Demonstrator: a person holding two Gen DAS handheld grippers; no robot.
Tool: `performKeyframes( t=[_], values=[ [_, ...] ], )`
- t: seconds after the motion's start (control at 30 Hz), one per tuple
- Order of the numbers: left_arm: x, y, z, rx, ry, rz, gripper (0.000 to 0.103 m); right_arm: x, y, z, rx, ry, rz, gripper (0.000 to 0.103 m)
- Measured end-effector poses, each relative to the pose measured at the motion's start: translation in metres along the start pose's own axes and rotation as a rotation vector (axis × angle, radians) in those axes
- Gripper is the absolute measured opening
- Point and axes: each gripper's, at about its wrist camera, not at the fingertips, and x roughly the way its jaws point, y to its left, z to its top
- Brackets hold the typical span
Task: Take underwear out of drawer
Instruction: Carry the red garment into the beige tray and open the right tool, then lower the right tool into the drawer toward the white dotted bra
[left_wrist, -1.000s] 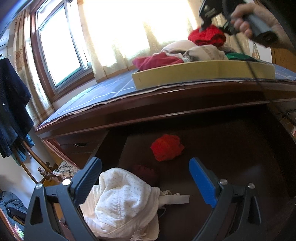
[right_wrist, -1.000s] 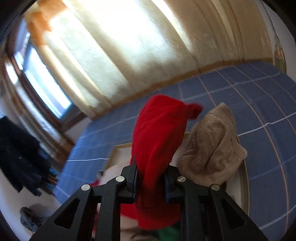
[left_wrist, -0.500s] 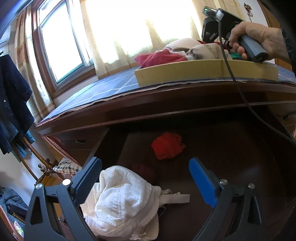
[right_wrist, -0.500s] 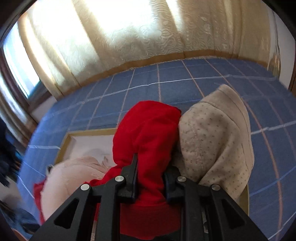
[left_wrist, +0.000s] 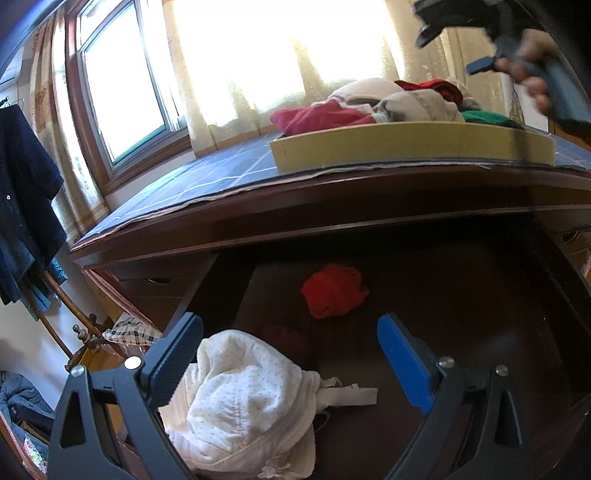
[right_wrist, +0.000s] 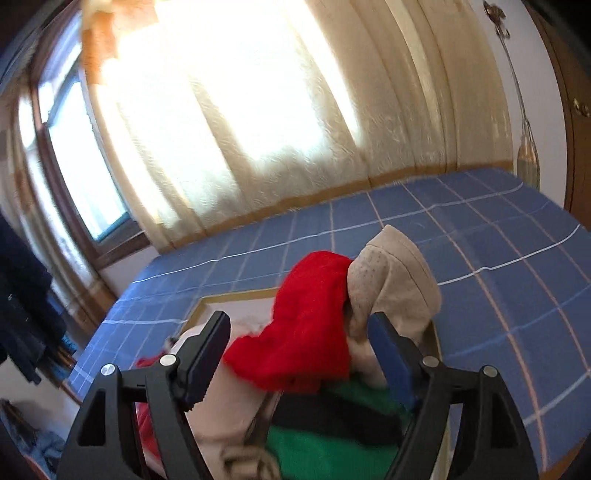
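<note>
Several pieces of underwear already lie piled in the yellow tray (left_wrist: 406, 146) on top of the dresser. The right gripper (right_wrist: 299, 345) has just been opening; its jaws stand apart above the tray, and the red underwear (right_wrist: 306, 325) between them rests on the pile, released. Below the tray, the open drawer (left_wrist: 461, 295) is not yet empty: a white garment (left_wrist: 243, 398) and a red-orange piece (left_wrist: 332, 291) remain inside. The left gripper (left_wrist: 290, 354) hovers over the drawer, jaws wide, grasping nothing. I judge the task more than half done.

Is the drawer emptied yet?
No. The open drawer holds white underwear and a red piece.
</note>
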Motion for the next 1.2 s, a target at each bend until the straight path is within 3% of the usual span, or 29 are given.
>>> performKeyframes(
  t=[0.13,0.33,0.5,0.7,0.87,1.2],
  values=[
    [0.0,0.0,0.0,-0.002,0.001,0.004,0.097,-0.04,0.011,-0.028,-0.067,-0.023,0.027,0.079],
    [0.0,-0.001,0.0,-0.005,0.0,0.007,0.097,-0.076,0.02,-0.091,-0.133,0.033,0.08,0.079],
    [0.0,-0.002,0.0,-0.005,0.002,0.019,0.097,-0.092,0.017,-0.141,-0.115,0.064,0.089,0.079],
    [0.0,-0.002,0.0,-0.004,-0.001,0.035,0.097,-0.092,0.007,-0.194,-0.069,0.114,0.049,0.079],
    [0.001,-0.002,0.001,-0.013,0.003,0.041,0.097,-0.076,0.005,-0.234,-0.072,0.205,0.02,0.079],
    [0.0,0.001,0.0,-0.025,-0.008,0.032,0.097,-0.052,0.004,-0.257,-0.045,0.331,0.039,0.079]
  ],
)
